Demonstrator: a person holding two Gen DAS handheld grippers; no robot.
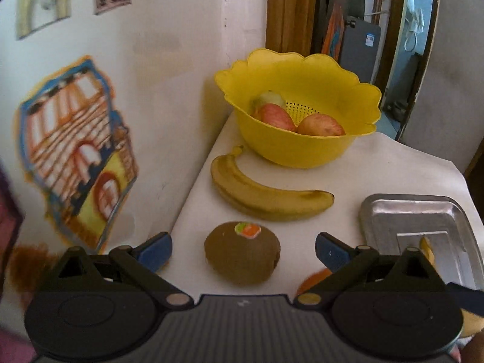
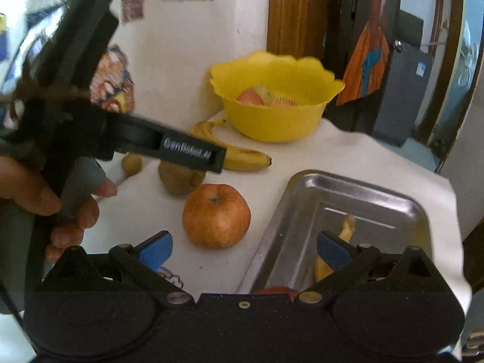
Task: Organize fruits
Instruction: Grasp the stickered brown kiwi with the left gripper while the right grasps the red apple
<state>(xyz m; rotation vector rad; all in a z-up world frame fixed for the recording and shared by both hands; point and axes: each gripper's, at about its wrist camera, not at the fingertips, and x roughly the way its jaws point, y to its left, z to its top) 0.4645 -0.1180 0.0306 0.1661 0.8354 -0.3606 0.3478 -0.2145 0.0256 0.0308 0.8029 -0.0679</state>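
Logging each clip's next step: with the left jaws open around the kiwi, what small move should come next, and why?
Probably close the left gripper on the kiwi. Its jaws stand open on either side of the fruit, which lies loose on the table, while the yellow bowl behind already holds apples.

Home — taped-up drawings [image 1: 75, 157] on wall, wooden doorframe [image 1: 290, 9], cloth-covered table [image 1: 378, 163].

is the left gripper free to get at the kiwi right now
Probably yes: the left gripper is open with the kiwi directly between its fingers, nothing in between.
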